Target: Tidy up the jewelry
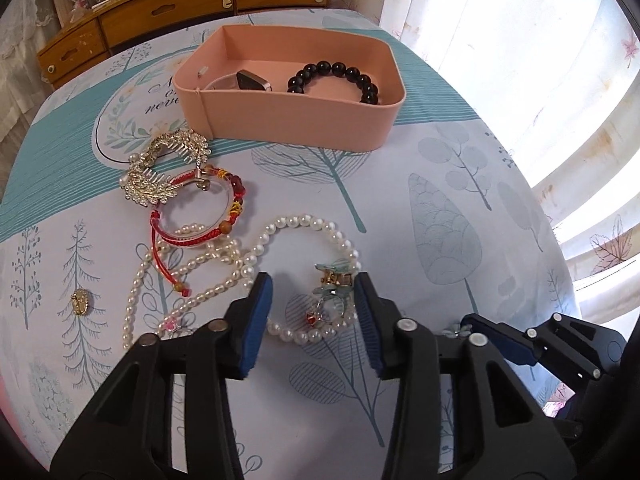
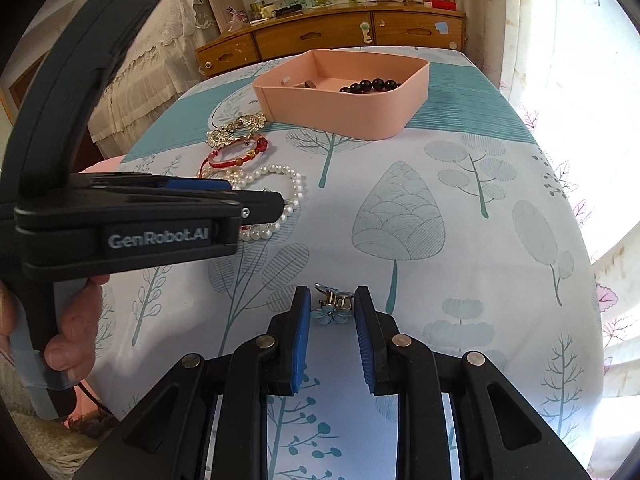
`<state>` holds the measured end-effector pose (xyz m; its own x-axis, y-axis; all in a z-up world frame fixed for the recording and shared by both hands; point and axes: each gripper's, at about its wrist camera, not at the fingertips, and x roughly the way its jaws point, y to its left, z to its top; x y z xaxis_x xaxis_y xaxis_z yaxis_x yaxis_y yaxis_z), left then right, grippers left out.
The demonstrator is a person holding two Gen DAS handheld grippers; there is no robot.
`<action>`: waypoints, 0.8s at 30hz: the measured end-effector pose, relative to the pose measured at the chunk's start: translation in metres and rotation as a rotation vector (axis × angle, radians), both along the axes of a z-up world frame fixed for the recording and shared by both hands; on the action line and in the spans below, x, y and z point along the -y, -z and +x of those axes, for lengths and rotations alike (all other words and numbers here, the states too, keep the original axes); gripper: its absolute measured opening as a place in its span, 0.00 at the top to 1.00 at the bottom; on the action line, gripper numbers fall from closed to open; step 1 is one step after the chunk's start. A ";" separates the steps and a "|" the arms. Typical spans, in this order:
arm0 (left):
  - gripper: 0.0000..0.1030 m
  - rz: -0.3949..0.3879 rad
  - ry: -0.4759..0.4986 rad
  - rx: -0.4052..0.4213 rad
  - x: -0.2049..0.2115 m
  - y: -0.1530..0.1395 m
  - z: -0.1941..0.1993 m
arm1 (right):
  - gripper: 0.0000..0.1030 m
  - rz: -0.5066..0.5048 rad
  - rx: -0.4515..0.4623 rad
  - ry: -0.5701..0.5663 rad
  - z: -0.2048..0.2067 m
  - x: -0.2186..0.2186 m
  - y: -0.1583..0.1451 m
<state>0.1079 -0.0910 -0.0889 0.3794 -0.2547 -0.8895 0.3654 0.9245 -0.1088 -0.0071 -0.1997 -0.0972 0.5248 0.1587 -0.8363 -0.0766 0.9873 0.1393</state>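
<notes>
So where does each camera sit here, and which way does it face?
Left wrist: on the left tongs, low over the bedspread, facing the pink box; open blue pads straddle a ring and pearls; right tongs at right.
Right wrist: on the right tongs, same heading; open pads flank a flower clip; left tongs and the hand at left.
Shared: box, pearls, red bracelet, dresser.

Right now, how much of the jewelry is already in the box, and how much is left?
Done: the watch and black bracelet lie in the pink box. In hand: nothing gripped; the left gripper is open over a ring, the right gripper open around a flower clip. Left: brooch, red bracelet, pearls.
</notes>
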 end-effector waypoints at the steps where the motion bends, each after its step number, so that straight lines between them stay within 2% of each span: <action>1: 0.68 0.001 -0.003 -0.001 0.000 0.000 0.000 | 0.78 0.001 0.001 -0.001 0.000 0.000 0.000; 6: 0.77 0.004 0.016 0.012 0.005 -0.001 0.001 | 0.78 0.001 0.004 -0.005 -0.001 0.001 -0.001; 7: 0.82 0.001 0.022 0.013 0.006 -0.001 0.000 | 0.78 0.001 0.004 -0.006 0.000 0.001 -0.001; 14: 0.83 -0.011 0.000 0.027 -0.002 -0.006 -0.001 | 0.78 0.005 0.005 -0.004 0.000 0.001 -0.001; 20: 0.83 -0.050 -0.026 0.080 -0.021 -0.040 0.002 | 0.78 0.005 -0.011 0.020 0.005 0.003 -0.004; 24: 0.83 -0.073 -0.039 0.129 -0.030 -0.069 0.015 | 0.78 -0.006 0.022 0.018 0.018 0.004 -0.023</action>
<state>0.1227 -0.0610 -0.0202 0.5004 -0.3000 -0.8121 0.3449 0.9295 -0.1308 0.0108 -0.2039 -0.0739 0.5458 0.1442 -0.8254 -0.0614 0.9893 0.1322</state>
